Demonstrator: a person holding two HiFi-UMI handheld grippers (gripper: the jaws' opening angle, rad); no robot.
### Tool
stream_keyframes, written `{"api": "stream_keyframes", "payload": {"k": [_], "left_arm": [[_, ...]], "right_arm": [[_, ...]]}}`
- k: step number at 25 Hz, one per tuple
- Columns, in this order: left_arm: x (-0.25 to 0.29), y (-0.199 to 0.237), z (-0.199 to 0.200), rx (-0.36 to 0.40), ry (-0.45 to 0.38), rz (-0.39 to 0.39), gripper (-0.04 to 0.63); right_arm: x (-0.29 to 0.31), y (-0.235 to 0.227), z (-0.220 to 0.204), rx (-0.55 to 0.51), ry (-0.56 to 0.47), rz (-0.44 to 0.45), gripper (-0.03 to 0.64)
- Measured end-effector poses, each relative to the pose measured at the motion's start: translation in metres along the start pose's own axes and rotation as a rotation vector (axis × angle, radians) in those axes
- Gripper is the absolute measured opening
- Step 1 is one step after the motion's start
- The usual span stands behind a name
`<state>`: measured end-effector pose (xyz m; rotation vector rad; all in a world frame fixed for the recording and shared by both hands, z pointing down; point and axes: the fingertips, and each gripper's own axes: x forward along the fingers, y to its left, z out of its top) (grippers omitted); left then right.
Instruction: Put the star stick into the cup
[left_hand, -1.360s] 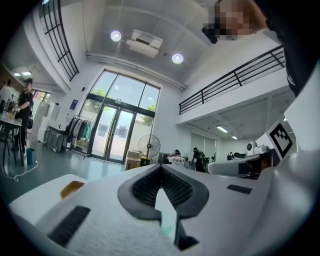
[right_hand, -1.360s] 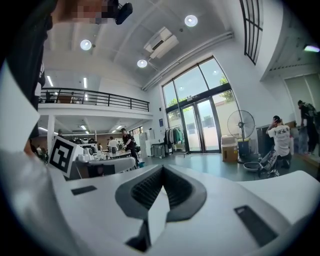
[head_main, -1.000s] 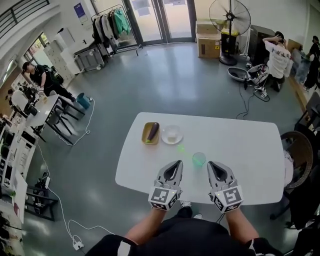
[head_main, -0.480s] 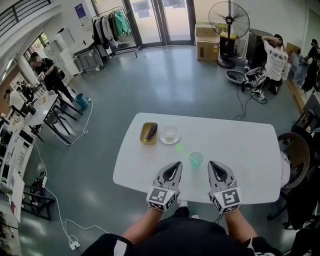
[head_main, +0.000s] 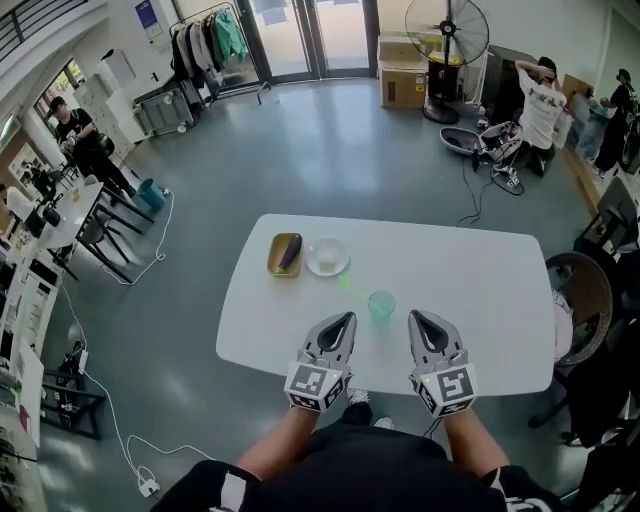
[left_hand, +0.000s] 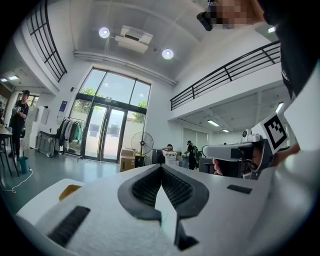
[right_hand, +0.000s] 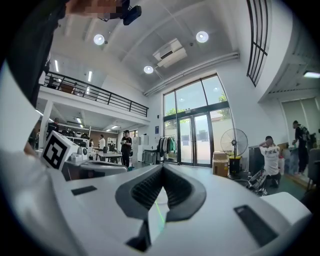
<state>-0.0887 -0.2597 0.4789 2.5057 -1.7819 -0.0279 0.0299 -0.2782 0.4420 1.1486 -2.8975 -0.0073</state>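
Observation:
A small green translucent cup (head_main: 381, 304) stands on the white table (head_main: 480, 290), just beyond and between my two grippers. The star stick (head_main: 345, 282) is a faint pale green shape lying flat on the table, left of and behind the cup. My left gripper (head_main: 345, 320) hovers over the table's near edge, left of the cup, jaws together with nothing in them. My right gripper (head_main: 415, 318) hovers to the cup's right, also shut and empty. A thin green line (right_hand: 159, 215) shows low between the right gripper's (right_hand: 162, 167) jaws. The left gripper (left_hand: 161, 168) points level across the room.
A yellow tray (head_main: 272, 262) with a purple eggplant (head_main: 290, 252) and a clear glass bowl (head_main: 327, 257) sit at the table's far left. A wicker chair (head_main: 580, 290) stands at the right end. People, a fan (head_main: 447, 30) and cables are farther off.
The head view has shifted, so the table and cup sit slightly higher and further left in the picture. Both grippers hold the same shut pose over the near edge.

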Motion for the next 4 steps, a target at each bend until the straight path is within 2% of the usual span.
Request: {"api": "stream_keyframes", "payload": {"k": [4], "left_arm": [[0.0063, 0.0004, -0.0012, -0.003, 0.002, 0.002, 0.011]], "right_arm": [[0.0036, -0.0056, -0.002, -0.004, 0.006, 0.004, 0.003]]}}
